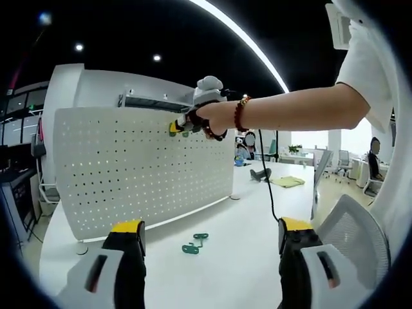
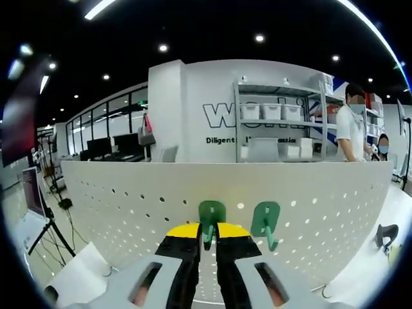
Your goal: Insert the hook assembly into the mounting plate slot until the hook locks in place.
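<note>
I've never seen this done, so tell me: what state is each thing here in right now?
Left gripper: open, holding nothing.
Right gripper: shut on a green hook at the pegboard.
Second green hook: hanging on the pegboard.
Spare green hooks: lying loose on the table.

Matt white perforated metal panel (image 2: 129, 199); glossy green plastic hooks (image 2: 265, 222).

Two green hooks are hanging on the one white pegboard (image 2: 309, 206) just ahead of the right tongs: one (image 2: 210, 219) between the tips, one (image 2: 265, 222) beside. Two more green hooks (image 1: 195, 243) are lying on the counter (image 1: 244, 257).
</note>
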Available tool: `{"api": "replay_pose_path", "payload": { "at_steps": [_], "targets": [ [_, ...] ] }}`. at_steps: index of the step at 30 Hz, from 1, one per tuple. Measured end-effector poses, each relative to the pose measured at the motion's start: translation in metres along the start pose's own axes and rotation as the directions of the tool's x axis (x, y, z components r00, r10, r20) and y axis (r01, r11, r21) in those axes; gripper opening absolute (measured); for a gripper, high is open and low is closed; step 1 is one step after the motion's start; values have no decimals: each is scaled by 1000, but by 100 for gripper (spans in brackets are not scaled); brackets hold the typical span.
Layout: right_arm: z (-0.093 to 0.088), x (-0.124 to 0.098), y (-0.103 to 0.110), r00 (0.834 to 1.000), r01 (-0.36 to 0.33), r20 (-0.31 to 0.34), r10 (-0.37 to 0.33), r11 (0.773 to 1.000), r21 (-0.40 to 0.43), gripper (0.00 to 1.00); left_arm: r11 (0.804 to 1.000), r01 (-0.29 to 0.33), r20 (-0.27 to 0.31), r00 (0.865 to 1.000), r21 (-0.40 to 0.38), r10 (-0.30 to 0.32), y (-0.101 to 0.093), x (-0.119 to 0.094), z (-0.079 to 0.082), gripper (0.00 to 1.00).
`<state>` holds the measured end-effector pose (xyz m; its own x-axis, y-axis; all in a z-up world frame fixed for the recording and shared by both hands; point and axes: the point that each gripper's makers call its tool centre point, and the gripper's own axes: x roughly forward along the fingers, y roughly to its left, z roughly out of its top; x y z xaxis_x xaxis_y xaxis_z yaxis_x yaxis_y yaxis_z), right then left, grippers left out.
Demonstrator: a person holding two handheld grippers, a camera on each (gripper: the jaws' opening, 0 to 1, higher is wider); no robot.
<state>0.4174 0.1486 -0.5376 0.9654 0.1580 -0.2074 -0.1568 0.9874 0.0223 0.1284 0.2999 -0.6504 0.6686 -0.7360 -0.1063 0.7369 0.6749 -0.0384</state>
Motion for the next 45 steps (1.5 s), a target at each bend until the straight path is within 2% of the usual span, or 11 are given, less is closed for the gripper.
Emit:
{"api": "replay_pose_path", "payload": {
  "at_steps": [10,21,30,45],
  "targets": [
    [0,-6,-4,1000,-22,7,22,1000,-10,10,1000,10,-3,1000,9,-10,-5,3,2,87],
    [1,-27,-1,997,-71,41,73,997,-36,13,1000,2,-26,1000,12,-2,-8,5,1,85],
    [-8,-47,-4,992,-110,56,111,994,-27,12,999,-50,-58,997,4,51,-6,1,-1,83],
    [-31,-82,-6,982,-180,68,178,983,26,12,995,-93,-97,991,-22,91,-10,7,-3,78]
  ]
}}
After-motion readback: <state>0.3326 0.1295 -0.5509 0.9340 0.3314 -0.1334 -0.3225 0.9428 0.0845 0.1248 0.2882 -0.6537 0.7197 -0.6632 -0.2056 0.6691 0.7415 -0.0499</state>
